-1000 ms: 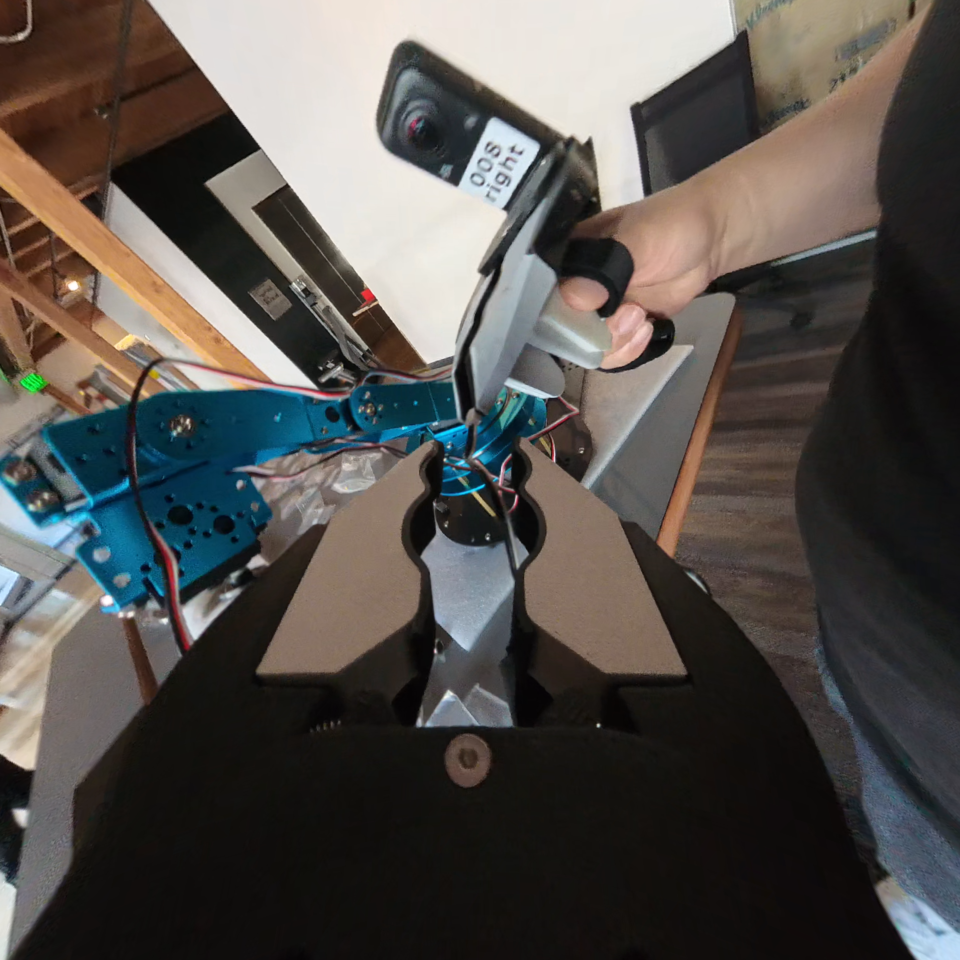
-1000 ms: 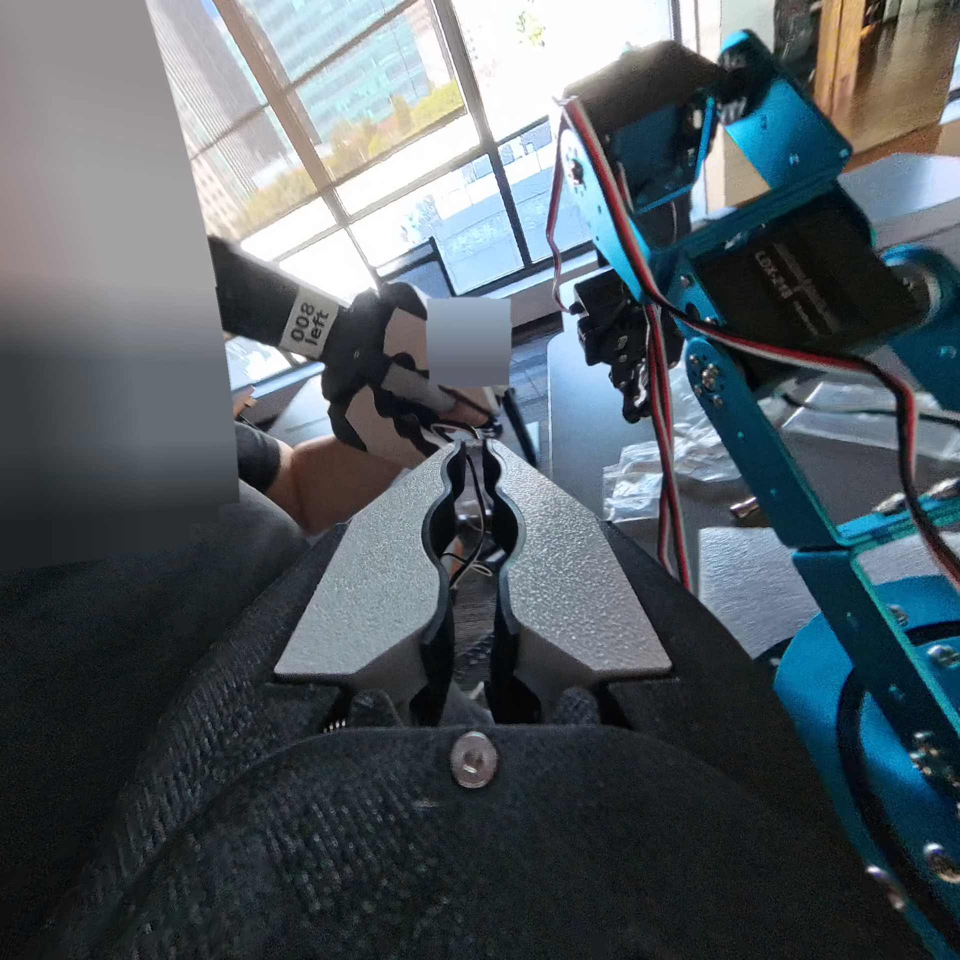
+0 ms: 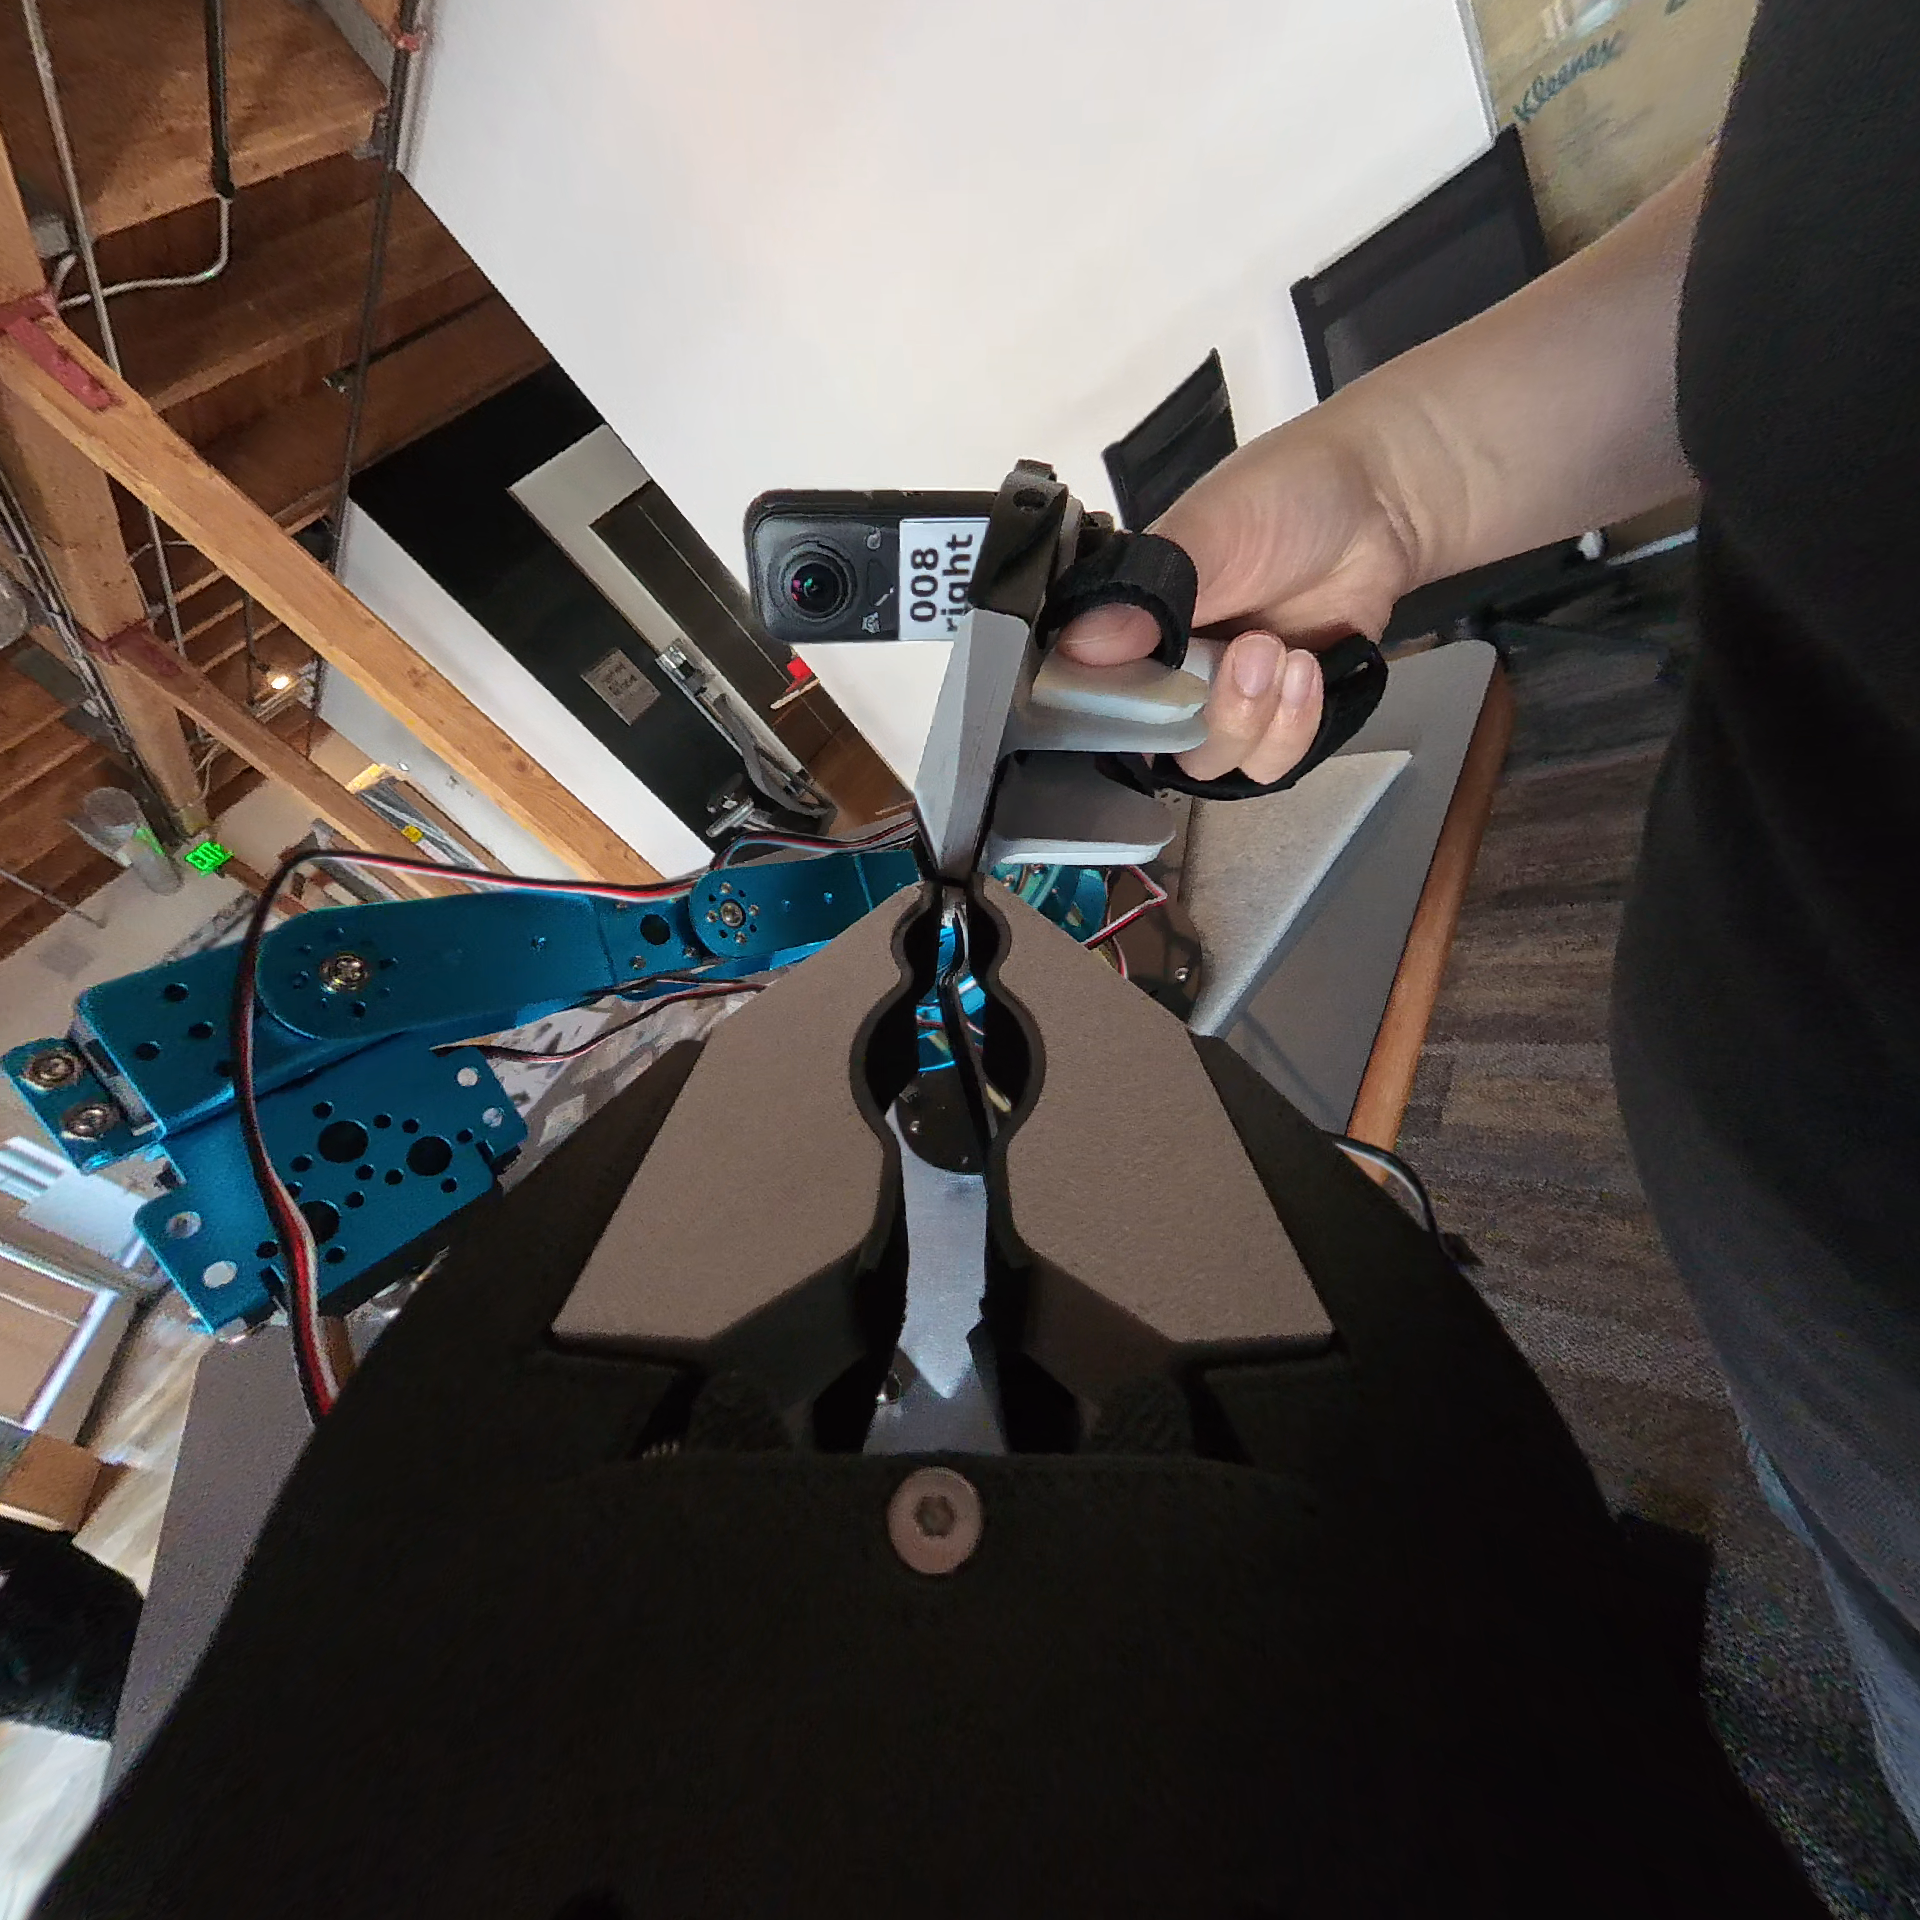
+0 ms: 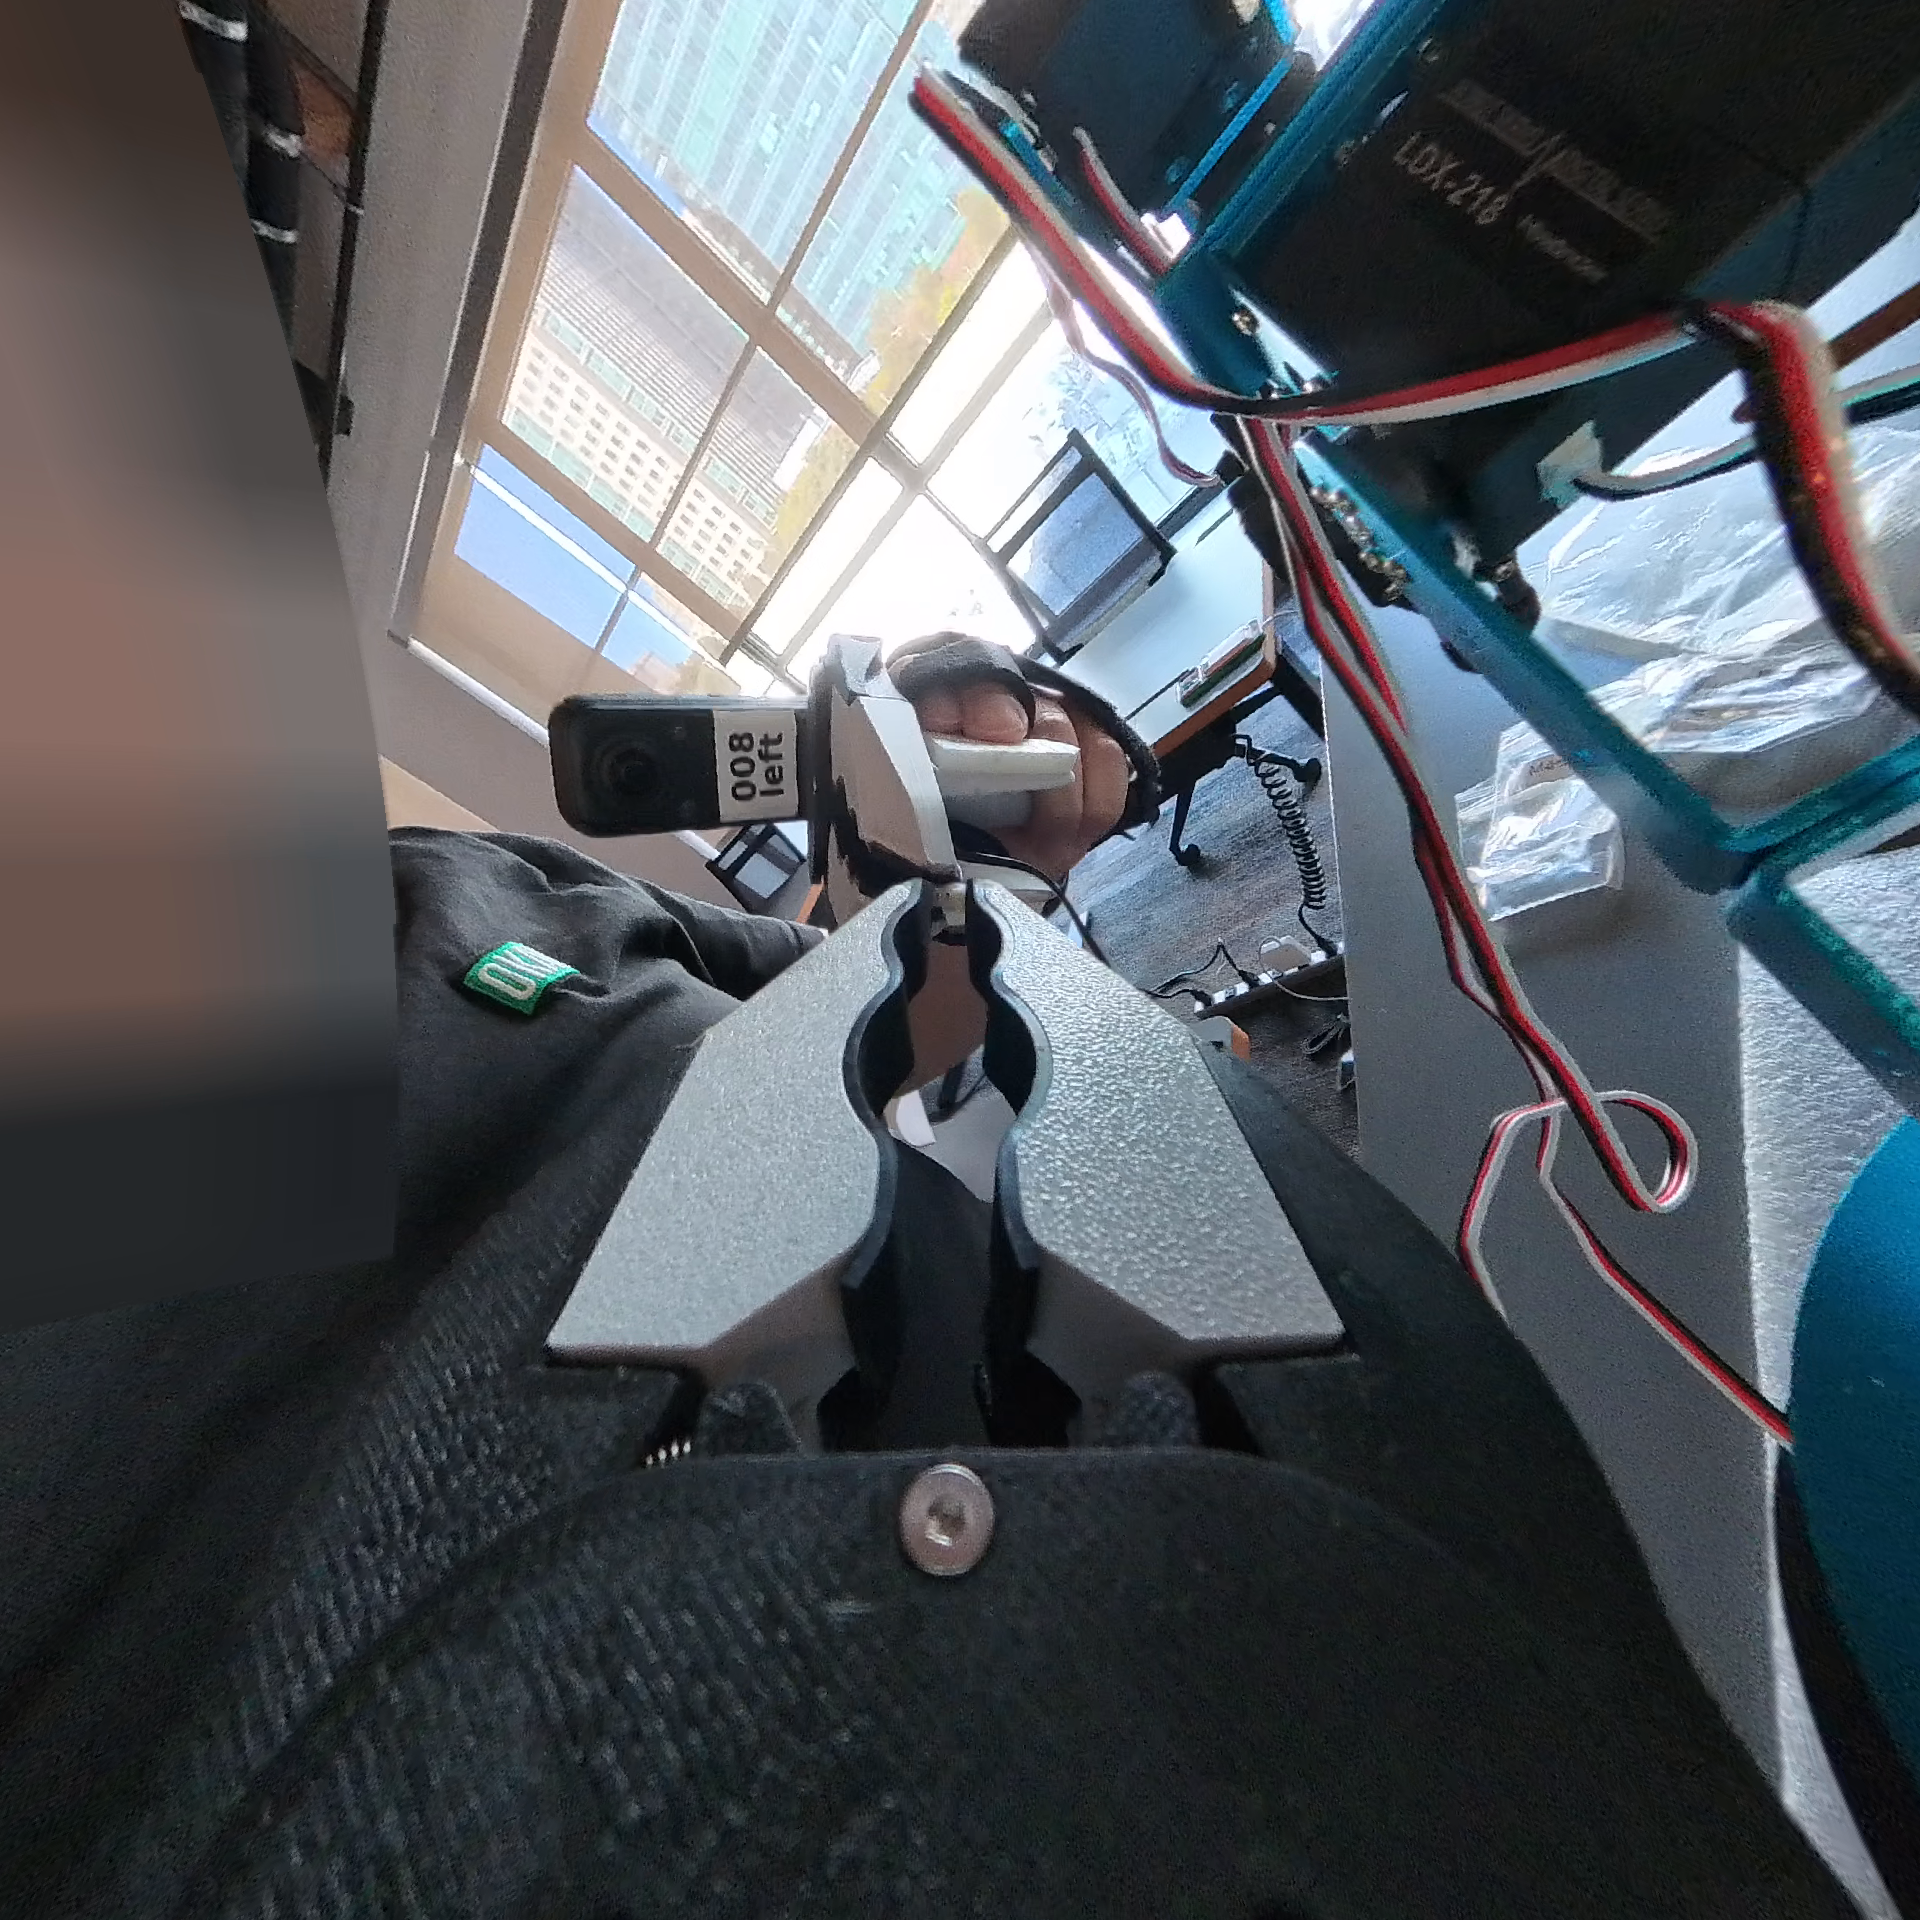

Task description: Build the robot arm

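- The left gripper (image 3: pixel 948 902) is nearly closed, its tips pinching what is probably a small white connector (image 3: pixel 954 914) on a thin dark wire (image 3: pixel 971 1049).
- The right gripper (image 4: pixel 943 902) is meeting it tip to tip, also nearly closed on the same white piece (image 4: pixel 948 906).
- Only the left wrist view is showing the blue robot arm (image 3: pixel 436 987) lying long over the grey table (image 3: pixel 1320 935).
- In the right wrist view its servo (image 4: pixel 1475 197) and red-white-black cables (image 4: pixel 1455 894) are crowding the right side.

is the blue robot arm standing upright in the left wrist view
No, the blue robot arm lies stretched out sideways, left of the left gripper.
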Tool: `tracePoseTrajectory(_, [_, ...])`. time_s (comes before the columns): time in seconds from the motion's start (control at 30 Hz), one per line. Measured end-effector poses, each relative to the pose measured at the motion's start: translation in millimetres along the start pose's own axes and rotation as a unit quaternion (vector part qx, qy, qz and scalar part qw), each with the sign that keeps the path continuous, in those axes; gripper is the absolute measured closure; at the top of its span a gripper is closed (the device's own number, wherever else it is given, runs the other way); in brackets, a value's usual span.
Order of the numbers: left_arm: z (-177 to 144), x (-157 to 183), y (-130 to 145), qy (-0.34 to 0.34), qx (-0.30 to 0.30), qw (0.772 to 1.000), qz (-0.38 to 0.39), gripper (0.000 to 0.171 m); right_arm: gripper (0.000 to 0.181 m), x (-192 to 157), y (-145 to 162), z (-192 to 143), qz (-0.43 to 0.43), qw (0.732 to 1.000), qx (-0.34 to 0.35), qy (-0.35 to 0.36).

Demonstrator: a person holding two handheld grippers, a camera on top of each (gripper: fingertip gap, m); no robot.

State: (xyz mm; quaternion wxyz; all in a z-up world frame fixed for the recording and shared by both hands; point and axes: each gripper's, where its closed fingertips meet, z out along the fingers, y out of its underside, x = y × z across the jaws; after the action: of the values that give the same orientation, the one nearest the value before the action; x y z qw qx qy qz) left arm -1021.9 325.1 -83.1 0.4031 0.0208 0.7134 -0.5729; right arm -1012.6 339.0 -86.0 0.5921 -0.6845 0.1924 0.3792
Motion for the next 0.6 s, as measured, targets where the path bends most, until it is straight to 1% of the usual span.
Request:
tracePoseTrajectory(0.13, [0.1, -1.2, 1.6, -0.005, -0.001, 1.000, 0.004, 0.166, 0.178, -3.7, -1.7, 1.9, 0.023, 1.000, 0.006, -0.018])
tracePoseTrajectory(0.3, [-0.1, -4.3, 5.0, -0.007, -0.005, 1.000, 0.006, 0.170, 0.178, -2.5, -3.6, 1.9, 0.032, 0.999, 0.012, -0.018])
tracePoseTrajectory(0.6, [1.4, -6.1, 9.3, 0.001, 0.000, 1.000, -0.023, 0.171, 0.178, 1.1, -5.8, 1.6, 0.043, 0.999, 0.021, -0.009])
